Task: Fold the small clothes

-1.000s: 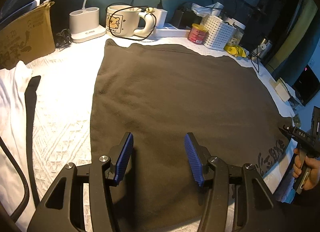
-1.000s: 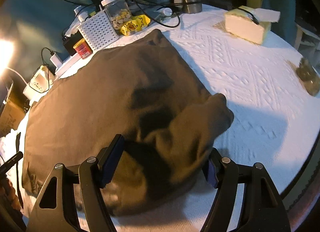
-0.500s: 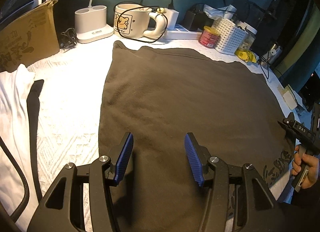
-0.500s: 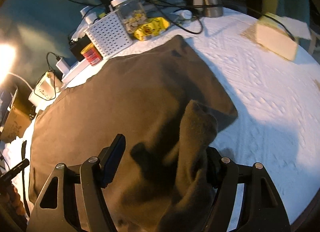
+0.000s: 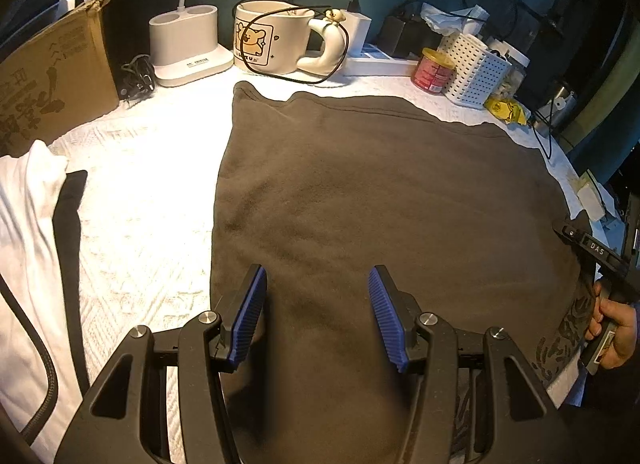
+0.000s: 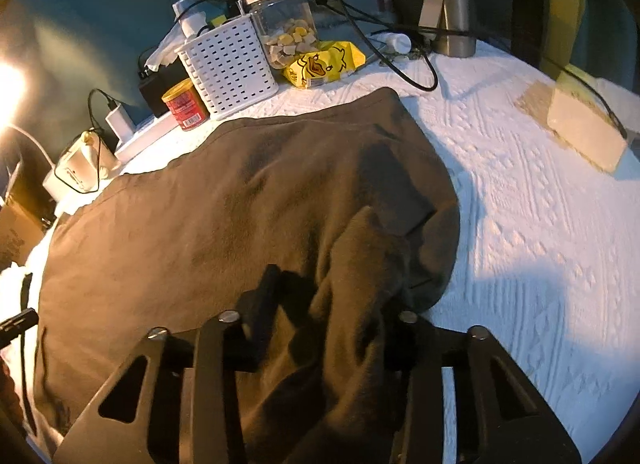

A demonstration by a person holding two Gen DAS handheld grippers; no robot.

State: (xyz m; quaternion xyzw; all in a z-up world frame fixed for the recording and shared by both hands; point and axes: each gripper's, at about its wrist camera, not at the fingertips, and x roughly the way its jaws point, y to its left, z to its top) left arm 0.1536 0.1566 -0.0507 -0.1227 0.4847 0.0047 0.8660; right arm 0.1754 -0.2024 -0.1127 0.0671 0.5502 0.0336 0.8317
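Observation:
A dark brown garment point(image 5: 360, 204) lies spread flat on the white textured cloth point(image 5: 152, 184); it also shows in the right wrist view point(image 6: 224, 216). My left gripper point(image 5: 316, 316) is open and empty, its blue pads point(image 5: 252, 316) hovering over the garment's near left part. My right gripper point(image 6: 332, 304) is closed on a bunched sleeve or corner of the garment point(image 6: 360, 284) and lifts it over the body of the garment. The right gripper's handle, held in a hand, shows at the right edge of the left wrist view point(image 5: 600, 260).
At the back stand a cardboard box point(image 5: 52, 80), a white lamp base point(image 5: 188, 44), a bear mug point(image 5: 272, 40), a red tin point(image 5: 434, 70) and a white basket point(image 6: 228, 68). A white garment point(image 5: 28, 224) lies at left. A tissue box point(image 6: 584, 128) sits at right.
My right gripper has closed on the garment's corner and carried it up and inward over the garment. My left gripper has drifted a little forward, still open.

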